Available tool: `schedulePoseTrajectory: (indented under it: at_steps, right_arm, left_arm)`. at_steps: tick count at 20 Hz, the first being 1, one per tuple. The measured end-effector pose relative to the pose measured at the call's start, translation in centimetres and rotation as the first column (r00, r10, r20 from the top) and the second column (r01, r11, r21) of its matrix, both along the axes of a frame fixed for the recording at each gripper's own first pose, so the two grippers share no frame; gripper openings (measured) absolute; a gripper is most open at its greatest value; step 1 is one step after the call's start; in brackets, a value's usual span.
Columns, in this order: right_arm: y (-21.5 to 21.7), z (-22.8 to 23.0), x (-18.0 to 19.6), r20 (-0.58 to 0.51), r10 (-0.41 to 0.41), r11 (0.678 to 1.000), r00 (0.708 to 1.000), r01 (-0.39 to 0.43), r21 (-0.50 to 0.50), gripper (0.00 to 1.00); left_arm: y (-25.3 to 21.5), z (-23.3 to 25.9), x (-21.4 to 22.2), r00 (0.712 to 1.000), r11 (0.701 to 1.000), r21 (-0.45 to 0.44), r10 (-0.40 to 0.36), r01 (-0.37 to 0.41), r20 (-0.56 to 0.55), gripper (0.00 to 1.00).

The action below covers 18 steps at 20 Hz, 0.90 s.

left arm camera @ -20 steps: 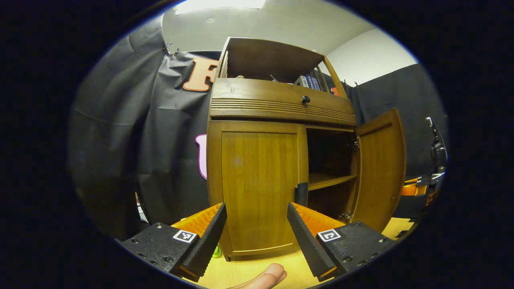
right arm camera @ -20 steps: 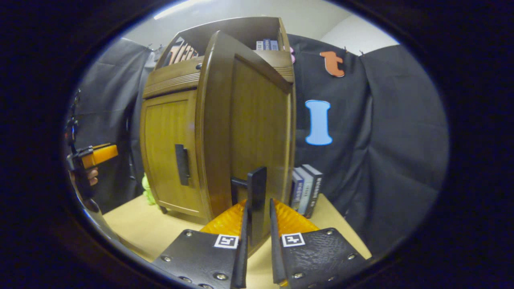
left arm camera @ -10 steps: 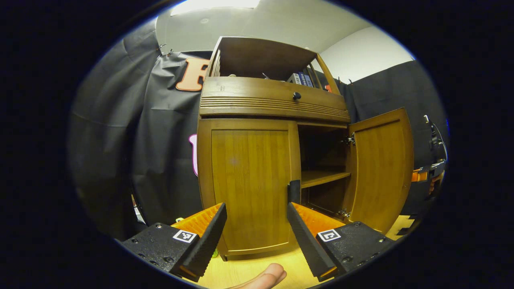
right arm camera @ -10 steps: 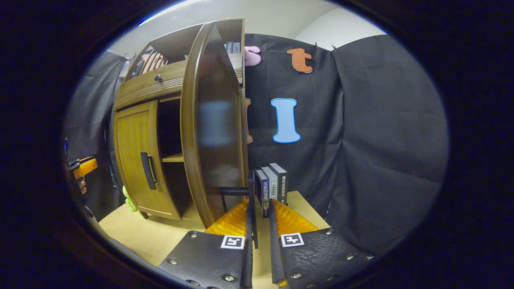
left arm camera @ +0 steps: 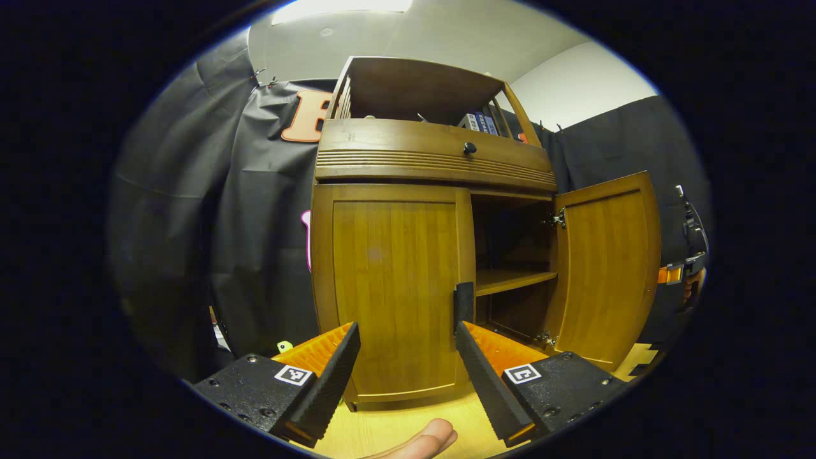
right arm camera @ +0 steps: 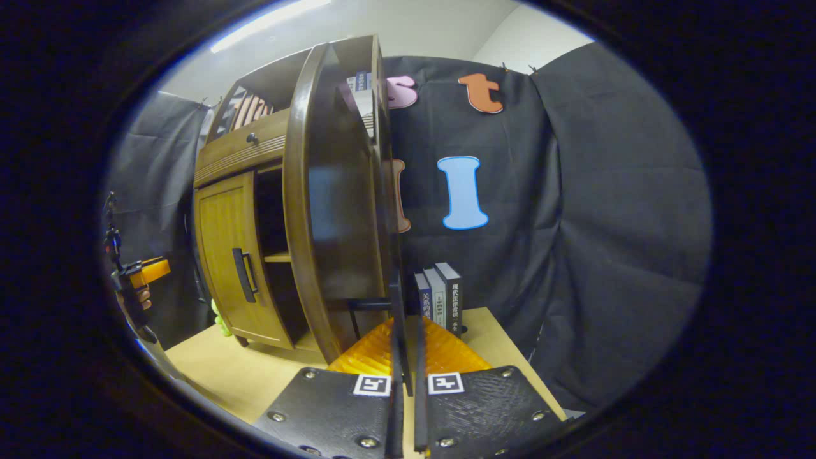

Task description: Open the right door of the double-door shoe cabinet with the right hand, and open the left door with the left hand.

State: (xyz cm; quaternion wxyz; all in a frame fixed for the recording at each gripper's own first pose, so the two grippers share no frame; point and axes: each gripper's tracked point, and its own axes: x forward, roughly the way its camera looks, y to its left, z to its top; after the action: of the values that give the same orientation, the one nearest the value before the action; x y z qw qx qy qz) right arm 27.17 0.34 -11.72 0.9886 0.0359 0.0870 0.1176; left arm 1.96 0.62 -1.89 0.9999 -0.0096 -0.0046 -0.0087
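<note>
The wooden shoe cabinet (left arm camera: 433, 159) stands on a light table. Its left door (left arm camera: 392, 293) is closed, with a dark handle (left arm camera: 463, 301) at its inner edge. My left gripper (left arm camera: 408, 357) is open just in front of this door, and the handle sits above its right finger. The right door (left arm camera: 605, 268) is swung wide open, baring a shelf (left arm camera: 513, 279). In the right gripper view that door (right arm camera: 331, 210) shows nearly edge-on. My right gripper (right arm camera: 406, 363) is shut on its handle (right arm camera: 398, 306).
Three books (right arm camera: 440, 296) stand on the table (right arm camera: 248, 376) behind the open door, against the black cloth wall. A small green object (right arm camera: 220, 322) lies by the cabinet's left foot. A fingertip (left arm camera: 421, 440) shows below my left gripper. More books (left arm camera: 478, 122) sit on top.
The right door has swung farther open with my right gripper on its handle, and those fingers have drawn closer together. My left gripper stayed open and shifted slightly toward the left door.
</note>
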Motion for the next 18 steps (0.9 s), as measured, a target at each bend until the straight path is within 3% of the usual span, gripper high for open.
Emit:
schedulePoseTrajectory:
  at_steps: [5,7,9,10,13,17,18]
  right_arm:
    - [0.1,-0.3,0.0,0.001,0.037,0.999,0.999,-0.037,0.016,0.07]
    - [-0.5,-0.4,-0.7,0.001,0.03,0.999,1.0,-0.03,-0.021,0.07]
    - [-1.8,0.3,-2.1,0.03,0.012,0.997,0.999,-0.01,-0.073,0.13]
    - [-2.5,1.2,-2.9,0.05,-0.001,0.998,0.999,0.005,-0.07,0.32]
    - [-4.7,3.6,-6.0,0.103,-0.089,0.995,0.991,0.092,-0.025,0.37]
    - [-6.2,6.2,-11.6,0.168,-0.179,0.981,0.97,0.188,-0.039,0.72]
    - [-6.1,7.2,-13.1,0.184,-0.184,0.982,0.966,0.19,-0.018,0.72]
  left_arm:
    - [-2.6,-0.6,-1.0,0.997,0.997,-0.005,-0.076,0.076,-0.019,0.93]
    - [-2.5,-0.4,-1.1,0.998,0.998,-0.015,-0.062,0.061,-0.024,0.94]
    - [-2.5,0.2,-0.8,0.999,0.999,-0.027,-0.037,0.037,-0.017,0.94]
    - [-2.6,0.3,-0.6,1.0,0.999,-0.034,-0.028,0.027,-0.01,0.93]
    - [-4.9,1.1,1.2,0.997,0.995,-0.068,-0.076,0.076,-0.002,0.93]
    - [-7.1,1.3,3.4,0.995,0.99,-0.104,-0.1,0.098,-0.012,0.96]
    - [-7.8,1.9,3.7,0.994,0.988,-0.108,-0.111,0.111,0.008,0.96]
